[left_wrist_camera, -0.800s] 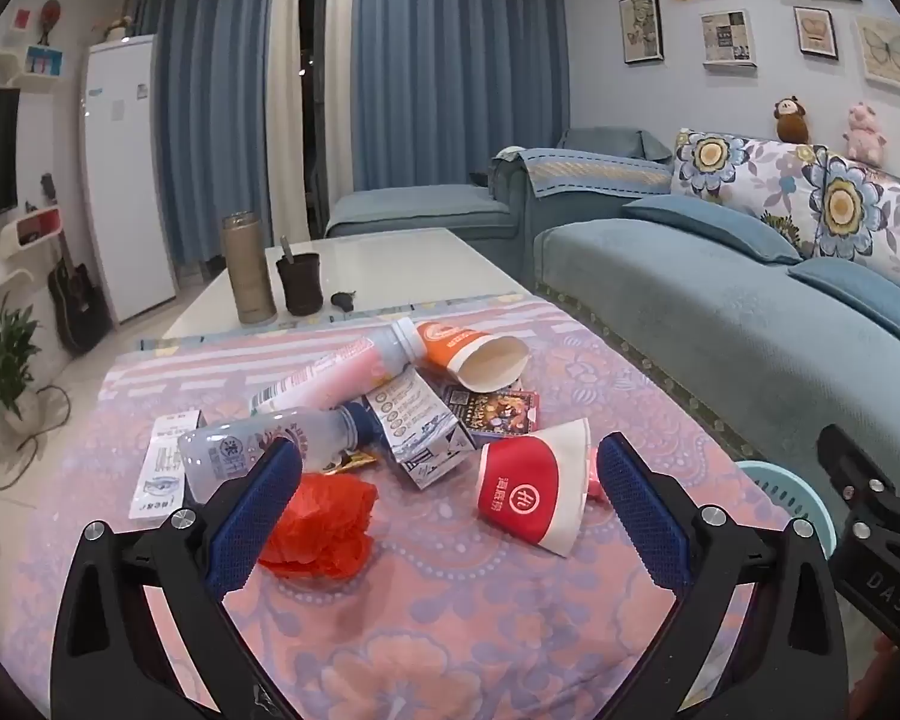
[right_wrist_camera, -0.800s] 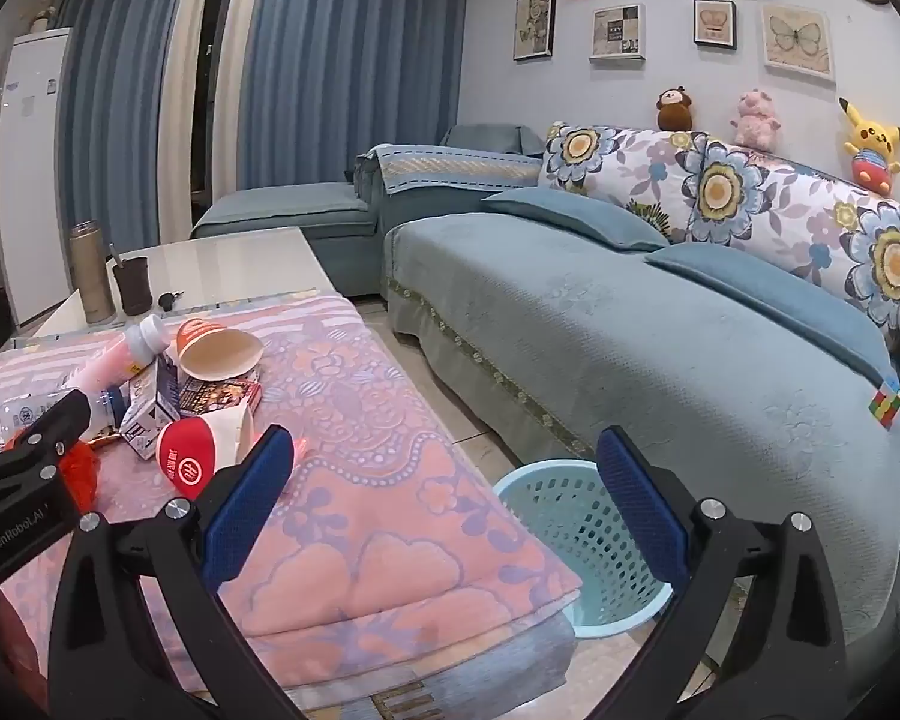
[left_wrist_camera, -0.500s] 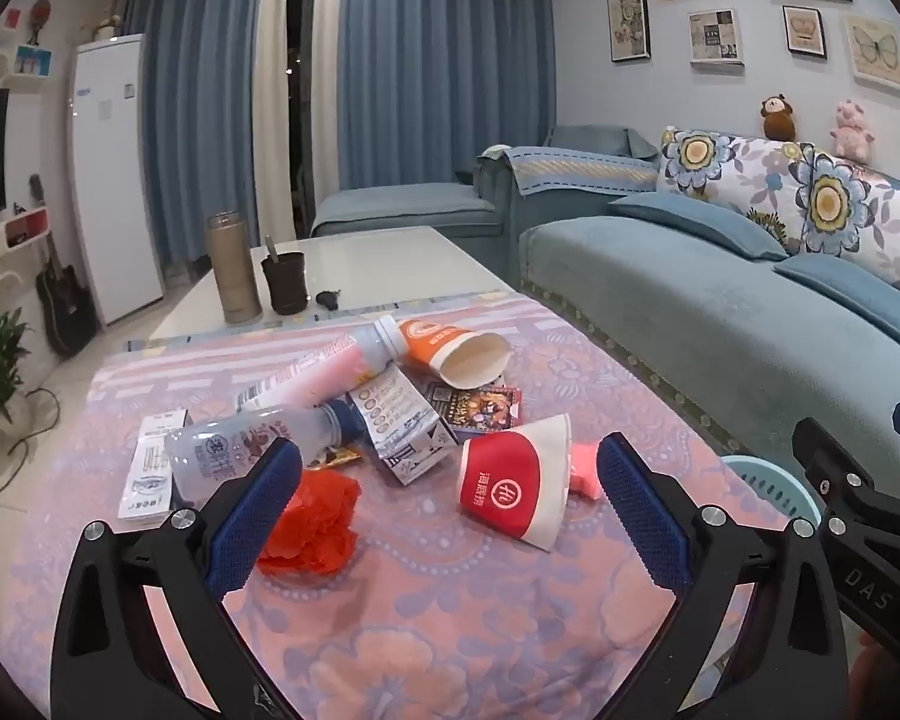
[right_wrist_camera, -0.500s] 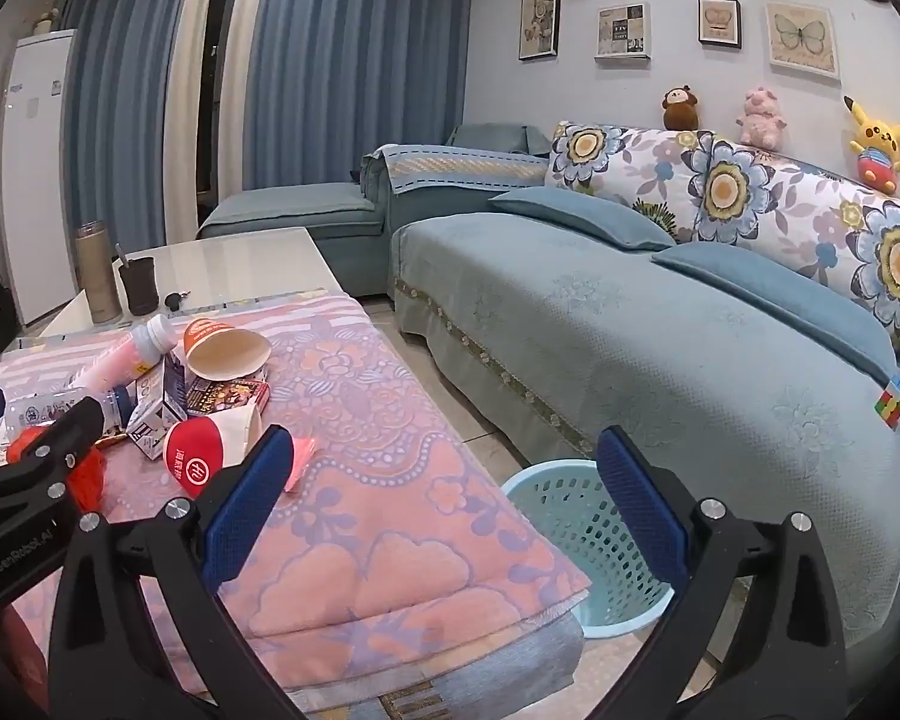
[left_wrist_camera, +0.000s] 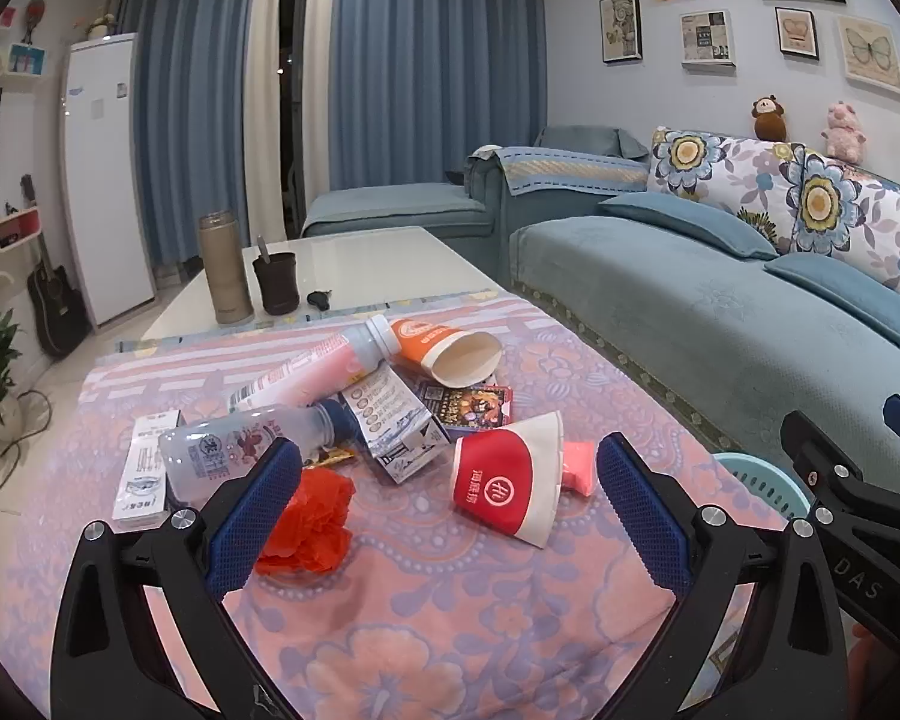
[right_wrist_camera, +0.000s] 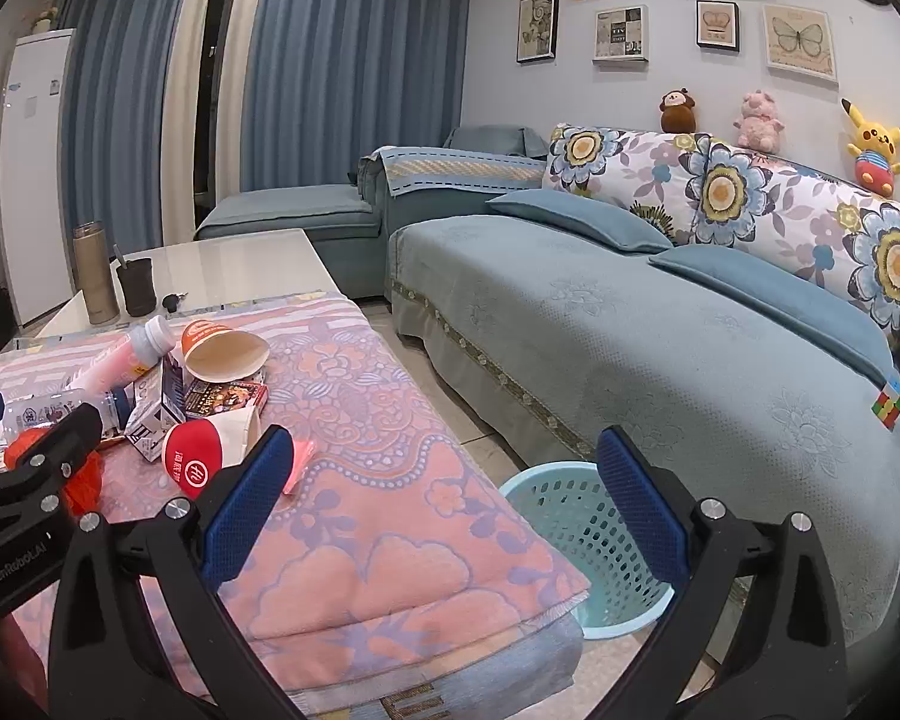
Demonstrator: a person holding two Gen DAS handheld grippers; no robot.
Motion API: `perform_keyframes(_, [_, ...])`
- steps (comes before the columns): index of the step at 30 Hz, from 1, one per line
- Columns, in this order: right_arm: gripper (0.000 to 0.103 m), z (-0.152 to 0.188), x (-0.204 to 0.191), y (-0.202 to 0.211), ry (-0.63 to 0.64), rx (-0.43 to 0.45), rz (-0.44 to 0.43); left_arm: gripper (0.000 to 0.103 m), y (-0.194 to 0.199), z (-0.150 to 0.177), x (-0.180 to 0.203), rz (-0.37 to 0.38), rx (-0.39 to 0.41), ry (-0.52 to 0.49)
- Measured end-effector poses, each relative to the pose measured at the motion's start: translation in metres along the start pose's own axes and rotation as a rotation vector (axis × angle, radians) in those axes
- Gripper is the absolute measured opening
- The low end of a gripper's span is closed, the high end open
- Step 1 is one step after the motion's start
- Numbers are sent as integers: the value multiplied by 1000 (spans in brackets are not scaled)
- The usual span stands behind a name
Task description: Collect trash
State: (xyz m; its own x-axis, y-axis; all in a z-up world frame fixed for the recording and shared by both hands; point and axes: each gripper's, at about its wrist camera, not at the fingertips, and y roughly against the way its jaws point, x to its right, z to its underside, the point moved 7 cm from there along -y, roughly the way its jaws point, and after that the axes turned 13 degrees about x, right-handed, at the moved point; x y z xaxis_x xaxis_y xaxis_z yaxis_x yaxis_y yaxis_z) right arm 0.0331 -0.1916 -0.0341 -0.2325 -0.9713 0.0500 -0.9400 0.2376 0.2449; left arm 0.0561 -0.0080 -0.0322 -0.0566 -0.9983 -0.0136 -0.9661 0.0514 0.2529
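Note:
Trash lies on the pink floral cloth [left_wrist_camera: 426, 630]: a red paper cup [left_wrist_camera: 507, 495] on its side, an orange cup [left_wrist_camera: 450, 348], a pink bottle [left_wrist_camera: 312, 366], a clear bottle [left_wrist_camera: 246, 450], a crushed carton [left_wrist_camera: 393, 426], a red crumpled paper [left_wrist_camera: 312, 522] and a snack packet [left_wrist_camera: 471, 402]. My left gripper [left_wrist_camera: 447, 510] is open and empty, above the cloth just short of the red cup. My right gripper [right_wrist_camera: 444, 507] is open and empty, above the cloth's right edge near the turquoise basket [right_wrist_camera: 576, 540] on the floor. The red cup [right_wrist_camera: 201, 462] also shows in the right wrist view.
A white box [left_wrist_camera: 144, 468] lies at the pile's left. A thermos [left_wrist_camera: 225, 267], dark mug [left_wrist_camera: 276, 282] and key fob [left_wrist_camera: 320, 299] stand on the white table behind. A blue sofa [right_wrist_camera: 660, 348] runs along the right.
Both grippers have drawn back and risen slightly; the trash pile sits a little lower and farther in view. Nothing was grasped or moved.

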Motion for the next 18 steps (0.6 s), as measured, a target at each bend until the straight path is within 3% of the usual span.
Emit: perform_keyframes(18, [96,2,4,-1,-6,-7,-3,96,2,-1,1,0,4,4])
